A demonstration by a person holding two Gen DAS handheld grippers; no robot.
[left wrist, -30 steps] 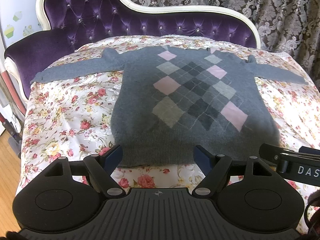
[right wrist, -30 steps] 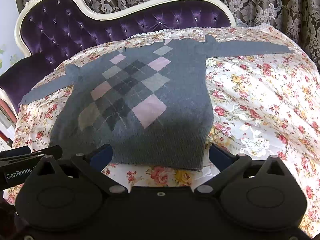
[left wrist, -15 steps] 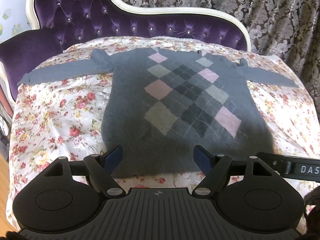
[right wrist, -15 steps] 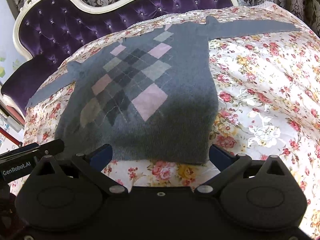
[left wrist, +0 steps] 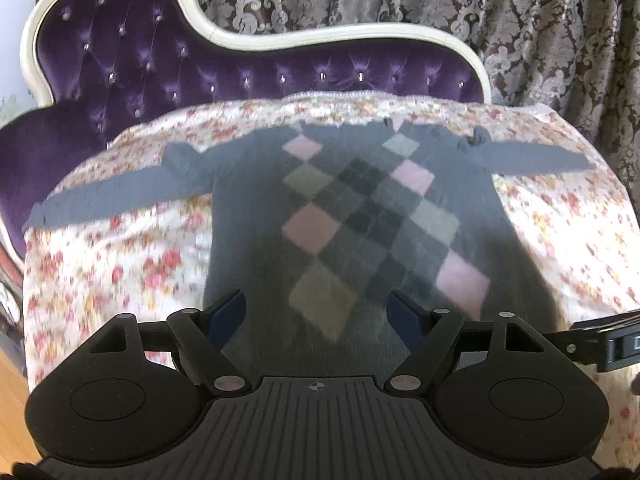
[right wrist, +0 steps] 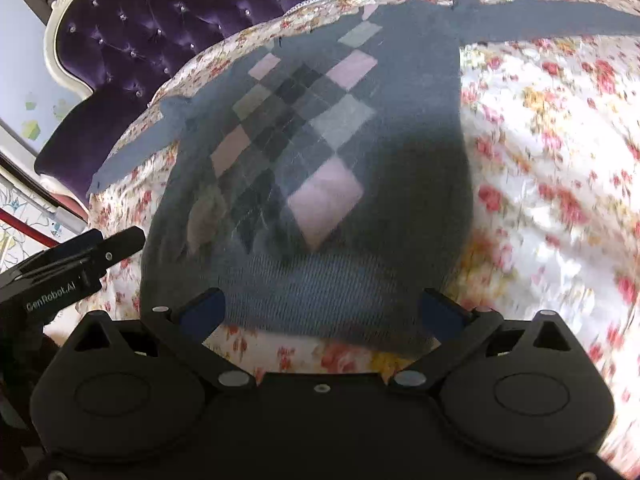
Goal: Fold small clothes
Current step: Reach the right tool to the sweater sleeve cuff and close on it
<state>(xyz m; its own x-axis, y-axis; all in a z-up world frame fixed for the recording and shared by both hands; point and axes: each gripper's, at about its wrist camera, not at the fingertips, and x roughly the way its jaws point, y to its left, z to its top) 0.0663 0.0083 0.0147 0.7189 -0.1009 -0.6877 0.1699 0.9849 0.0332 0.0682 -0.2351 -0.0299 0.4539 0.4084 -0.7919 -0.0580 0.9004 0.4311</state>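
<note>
**Both grippers wide apart above the hem of a flat sweater**

A grey sweater (left wrist: 360,208) with a diamond pattern in pink and beige lies flat on a floral cover (left wrist: 120,264), both sleeves stretched out to the sides. Behind it stands a purple tufted sofa back (left wrist: 168,60), and behind that a patterned curtain (left wrist: 540,20).

The left gripper (left wrist: 318,312) has its jaws spread wide and holds nothing; its blue fingertips (left wrist: 228,312) frame the lower left part of the sweater. The right gripper (right wrist: 320,312) is also spread wide and holds nothing; its blue fingertips (right wrist: 204,310) frame the bottom hem (right wrist: 320,304) near the right corner. Whether any fingertip touches the fabric, I cannot tell; both views are blurred.
</note>
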